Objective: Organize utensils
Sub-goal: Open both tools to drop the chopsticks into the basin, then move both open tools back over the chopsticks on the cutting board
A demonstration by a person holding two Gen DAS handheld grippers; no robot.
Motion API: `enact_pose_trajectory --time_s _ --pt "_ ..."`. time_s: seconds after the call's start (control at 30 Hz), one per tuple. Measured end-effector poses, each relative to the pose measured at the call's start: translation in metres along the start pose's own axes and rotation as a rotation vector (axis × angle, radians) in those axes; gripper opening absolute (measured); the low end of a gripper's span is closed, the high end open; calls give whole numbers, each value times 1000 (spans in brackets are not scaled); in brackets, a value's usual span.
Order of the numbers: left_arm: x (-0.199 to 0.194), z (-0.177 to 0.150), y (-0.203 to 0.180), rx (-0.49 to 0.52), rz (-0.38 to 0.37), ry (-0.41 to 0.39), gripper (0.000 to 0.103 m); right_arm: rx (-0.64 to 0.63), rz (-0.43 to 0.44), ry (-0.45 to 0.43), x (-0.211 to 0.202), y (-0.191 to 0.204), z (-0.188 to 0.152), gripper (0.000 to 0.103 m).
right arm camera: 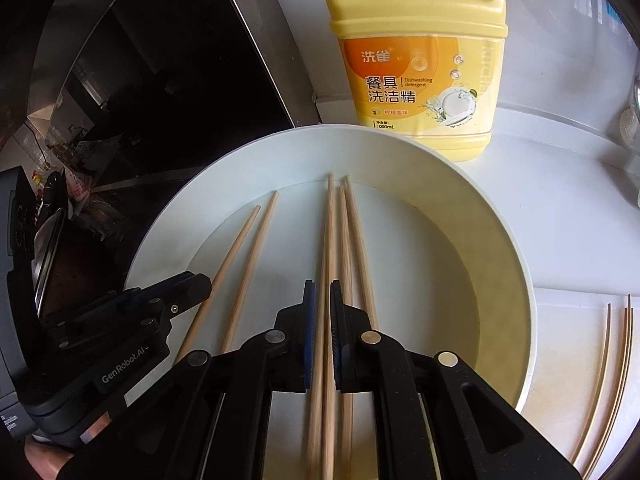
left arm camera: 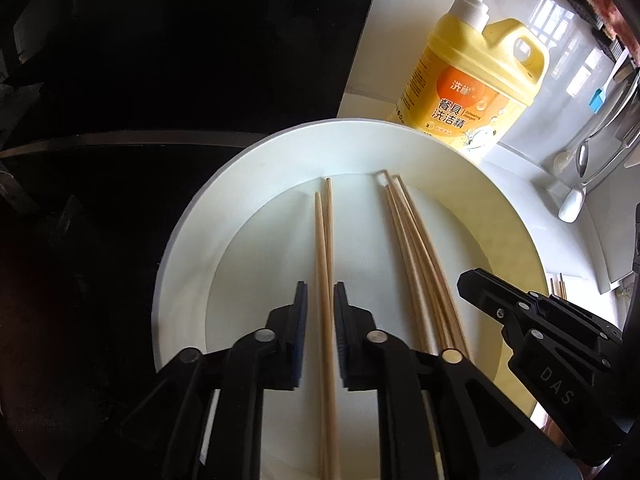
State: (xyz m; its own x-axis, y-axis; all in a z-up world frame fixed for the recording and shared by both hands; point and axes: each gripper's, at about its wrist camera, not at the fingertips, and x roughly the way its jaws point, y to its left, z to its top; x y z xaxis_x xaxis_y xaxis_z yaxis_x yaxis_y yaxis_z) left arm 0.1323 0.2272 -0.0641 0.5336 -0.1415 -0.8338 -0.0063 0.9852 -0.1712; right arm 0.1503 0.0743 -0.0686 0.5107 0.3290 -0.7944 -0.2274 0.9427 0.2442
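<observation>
A white plate (left arm camera: 192, 240) (right arm camera: 516, 248) holds wooden chopsticks. My left gripper (left arm camera: 320, 292) straddles a pair of chopsticks (left arm camera: 324, 240) on the plate's left part; its jaws stand slightly apart from them. The same pair shows in the right wrist view (right arm camera: 244, 248). My right gripper (right arm camera: 323, 288) is closed on two chopsticks (right arm camera: 329, 232) of the right bunch, and more chopsticks (right arm camera: 356, 232) lie beside them. The right gripper also shows in the left wrist view (left arm camera: 480, 284), next to that bunch (left arm camera: 412, 240).
A yellow dish detergent bottle (left arm camera: 472, 76) (right arm camera: 416, 60) stands just behind the plate. A dark cooktop (left arm camera: 160, 60) lies to the left. Several loose chopsticks (right arm camera: 608, 380) lie on the white counter to the right. Spoons and utensils (left arm camera: 580, 168) hang at the far right.
</observation>
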Motion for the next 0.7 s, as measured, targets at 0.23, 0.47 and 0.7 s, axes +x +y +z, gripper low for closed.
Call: enact_pose_trajectory --time_s 0.23,0.47,0.7 --pt "-27 -2 7 -17 53 -68 72 2 -25 -44 -23 -4 -4 21" --pt "-46 -11 4 -3 73 -90 80 -1 -34 -73 -45 -8 -16 33" --pt "-59 -24 -10 18 54 -107 89 17 -72 -110 -77 -22 -44 47"
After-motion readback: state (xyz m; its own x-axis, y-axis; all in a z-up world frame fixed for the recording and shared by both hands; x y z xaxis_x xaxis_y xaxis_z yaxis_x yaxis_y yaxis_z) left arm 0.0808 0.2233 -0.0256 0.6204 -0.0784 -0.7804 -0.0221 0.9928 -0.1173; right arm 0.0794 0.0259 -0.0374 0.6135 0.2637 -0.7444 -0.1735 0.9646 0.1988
